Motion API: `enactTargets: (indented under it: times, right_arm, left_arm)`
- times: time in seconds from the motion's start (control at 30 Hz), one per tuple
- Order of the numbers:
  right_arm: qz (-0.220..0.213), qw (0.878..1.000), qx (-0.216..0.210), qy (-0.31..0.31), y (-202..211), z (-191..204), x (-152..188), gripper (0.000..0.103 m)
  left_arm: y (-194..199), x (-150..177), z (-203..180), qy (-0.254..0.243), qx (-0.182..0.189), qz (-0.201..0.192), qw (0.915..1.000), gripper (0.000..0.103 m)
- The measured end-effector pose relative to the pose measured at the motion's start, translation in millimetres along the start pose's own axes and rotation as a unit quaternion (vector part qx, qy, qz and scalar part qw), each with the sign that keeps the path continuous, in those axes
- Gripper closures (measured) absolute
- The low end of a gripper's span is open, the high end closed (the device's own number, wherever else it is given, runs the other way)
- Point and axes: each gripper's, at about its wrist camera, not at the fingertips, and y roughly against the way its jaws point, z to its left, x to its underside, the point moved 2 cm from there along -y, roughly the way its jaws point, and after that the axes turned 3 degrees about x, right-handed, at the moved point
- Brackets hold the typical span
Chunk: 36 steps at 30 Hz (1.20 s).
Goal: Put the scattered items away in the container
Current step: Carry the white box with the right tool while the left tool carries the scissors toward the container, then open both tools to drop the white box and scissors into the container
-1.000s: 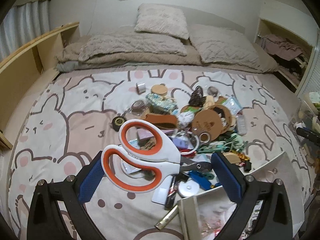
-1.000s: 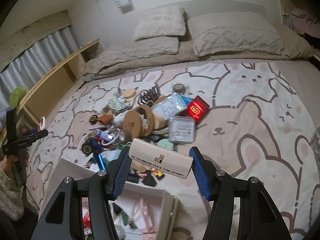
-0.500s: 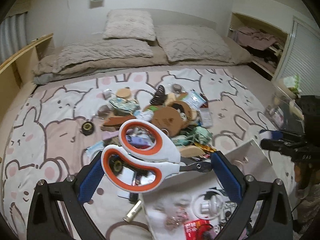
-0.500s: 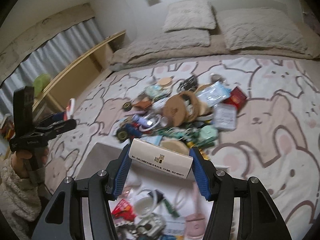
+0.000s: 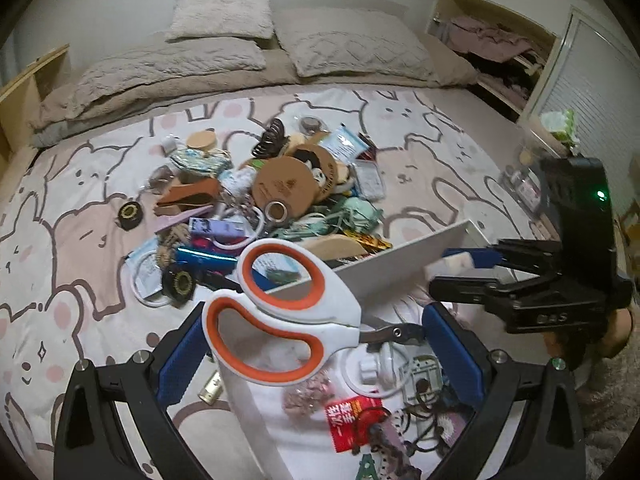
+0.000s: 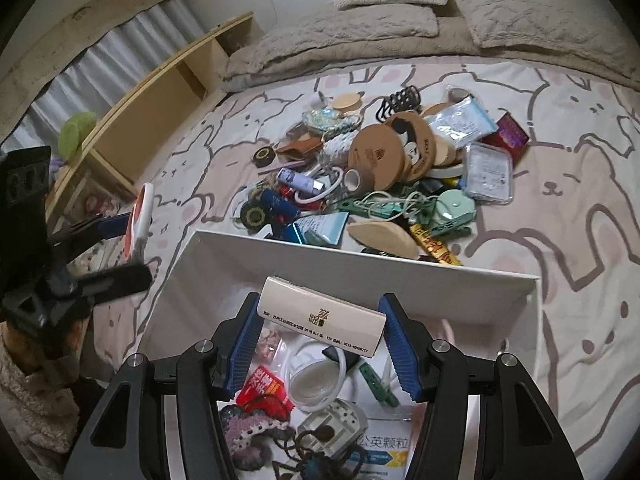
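Note:
Between the blue pads of my left gripper is a pair of scissors with white and orange handles, held crosswise over the near left corner of the white container. My right gripper is shut on a long white box with gold print, above the container's inside. Several small items lie in the container. The scattered pile sits on the bunny-print bedsheet just beyond its far wall. Each gripper also shows in the other's view: the right gripper, the left gripper.
Pillows and a folded duvet lie at the head of the bed. A wooden shelf runs along the left side, and a niche with clothes is at the right. A person's fuzzy sleeve holds the left gripper.
Both grippers have swung with their loads from over the pile to over the white container, which now fills the lower part of both views. Neither grip has altered.

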Motion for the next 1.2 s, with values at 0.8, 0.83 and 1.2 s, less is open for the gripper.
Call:
enactTargets:
  times: [0.8, 0.83, 1.2]
  right_arm:
    - [-0.015, 0.999, -0.006, -0.030, -2.6, -9.1, -2.6, 0.005]
    - [-0.015, 0.999, -0.006, -0.031, -2.1, -10.0, -2.4, 0.005]
    - [-0.015, 0.999, -0.008, -0.033, -0.6, -12.2, -1.1, 0.005]
  left_arm:
    - [-35.8, 29.0, -29.2, -0.006, 0.045, 0.084, 0.9954, 0.000]
    - [-37.7, 29.7, -28.5, -0.006, 0.044, 0.088, 0.9951, 0.000]
    - [-41.6, 32.0, -27.8, -0.013, 0.038, 0.096, 0.9945, 0.000]
